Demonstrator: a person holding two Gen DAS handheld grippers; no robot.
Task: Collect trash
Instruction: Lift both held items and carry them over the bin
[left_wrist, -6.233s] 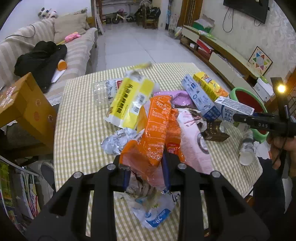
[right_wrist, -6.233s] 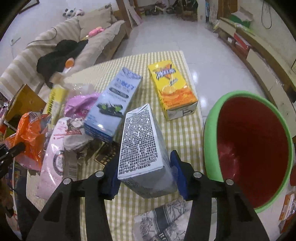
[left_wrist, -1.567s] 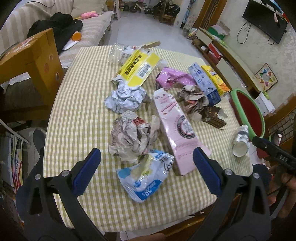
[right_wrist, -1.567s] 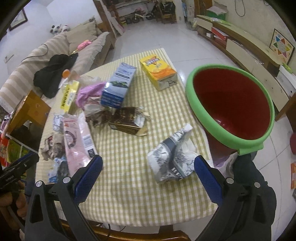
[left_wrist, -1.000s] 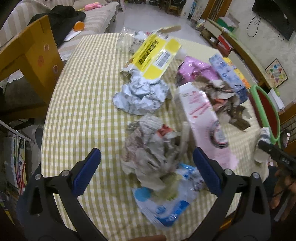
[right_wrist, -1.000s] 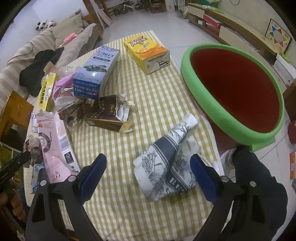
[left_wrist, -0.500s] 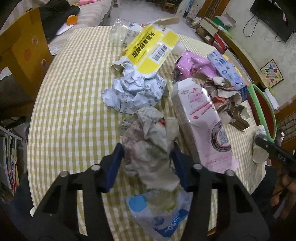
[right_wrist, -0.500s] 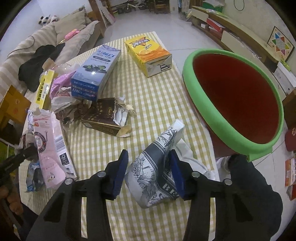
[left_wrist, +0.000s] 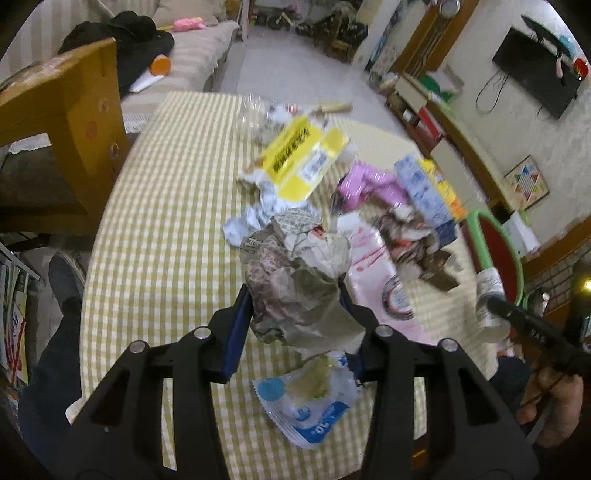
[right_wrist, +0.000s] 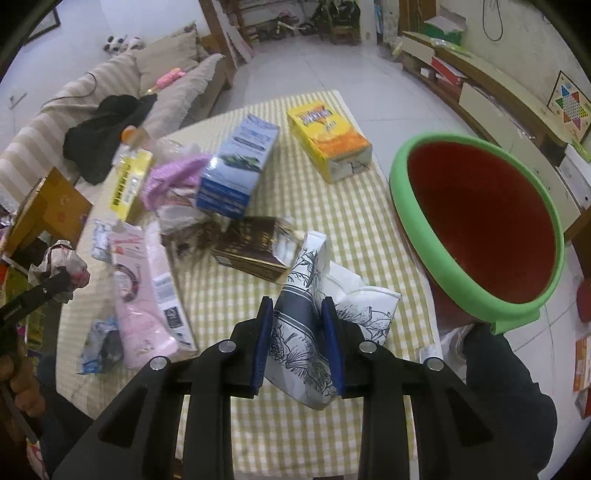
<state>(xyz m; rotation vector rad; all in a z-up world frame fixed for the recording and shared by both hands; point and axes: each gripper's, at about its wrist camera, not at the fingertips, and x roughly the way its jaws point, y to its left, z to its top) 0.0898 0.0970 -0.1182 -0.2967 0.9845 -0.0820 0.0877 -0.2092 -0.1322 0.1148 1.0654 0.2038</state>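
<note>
My left gripper (left_wrist: 295, 295) is closing its jaws, and the pads press on a crumpled newspaper ball (left_wrist: 295, 266) held a little above the checked tablecloth (left_wrist: 166, 221). A blue-and-white wrapper (left_wrist: 306, 402) lies under it. In the right wrist view my right gripper (right_wrist: 296, 308) is shut on a black-and-white printed paper pack (right_wrist: 314, 258), lifted off the table. The bin with a green rim (right_wrist: 454, 139) and red inside stands open just right of the table.
Several pieces of trash lie on the table: a yellow carton (left_wrist: 303, 162), a pink carton (right_wrist: 140, 295), a blue box (right_wrist: 236, 166), an orange box (right_wrist: 328, 136), a brown box (right_wrist: 255, 247). A wooden chair (left_wrist: 74, 122) stands at the left edge.
Both grippers went from wide open to closed, the left on the newspaper ball and the right on the printed pack. Each has lifted its item slightly off the cloth.
</note>
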